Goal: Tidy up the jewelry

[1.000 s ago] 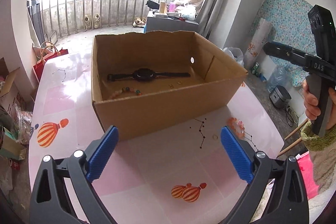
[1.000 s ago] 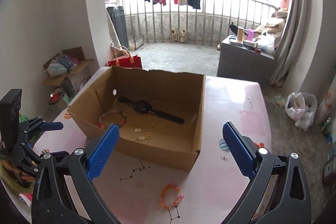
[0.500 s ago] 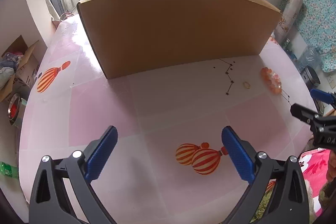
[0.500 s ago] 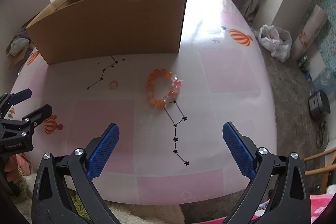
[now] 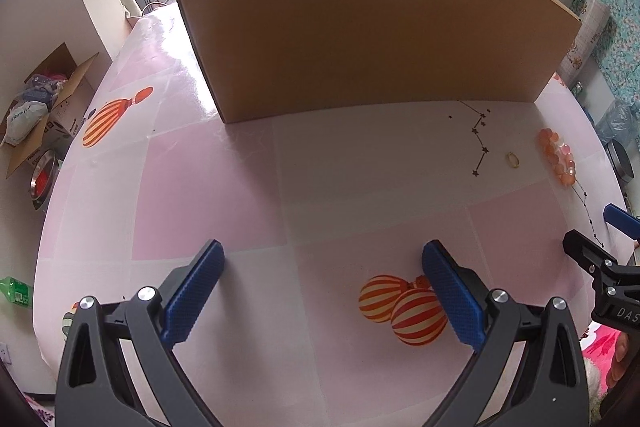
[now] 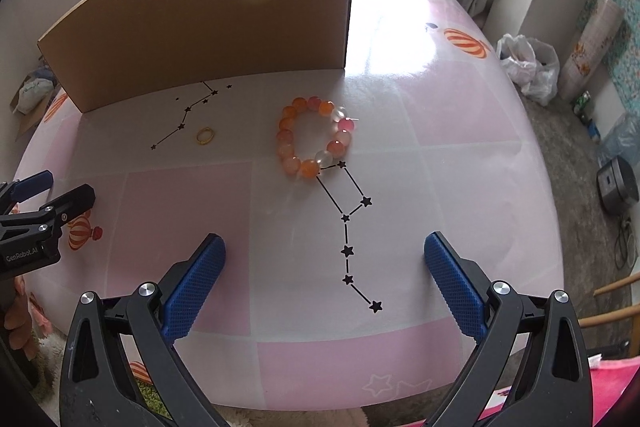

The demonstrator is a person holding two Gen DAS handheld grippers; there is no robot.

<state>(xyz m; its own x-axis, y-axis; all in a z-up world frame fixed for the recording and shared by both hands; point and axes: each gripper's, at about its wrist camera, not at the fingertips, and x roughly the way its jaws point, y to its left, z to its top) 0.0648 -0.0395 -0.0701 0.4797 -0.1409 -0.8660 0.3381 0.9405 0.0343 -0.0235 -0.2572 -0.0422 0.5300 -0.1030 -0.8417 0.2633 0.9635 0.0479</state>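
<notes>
An orange and pink bead bracelet (image 6: 314, 139) lies on the pink table in front of the cardboard box (image 6: 208, 27). A small gold ring (image 6: 205, 135) rests to its left. My right gripper (image 6: 324, 287) hangs open and low over the table, short of the bracelet. My left gripper (image 5: 320, 295) is open too, above bare tablecloth facing the box wall (image 5: 360, 39). In the left wrist view the bracelet (image 5: 557, 157) and ring (image 5: 512, 159) sit far right. The box's inside is hidden from both views.
The tablecloth (image 5: 260, 187) carries balloon prints (image 5: 400, 305) and star-line drawings (image 6: 346, 227). The table's near edge runs just under my right gripper. Off the table, an open carton (image 5: 40, 115) stands at the left and bags (image 6: 528, 67) at the right.
Both grippers have dropped from above the box to just over the table in front of it. The box interior is out of sight, and the bracelet and ring look nearer.
</notes>
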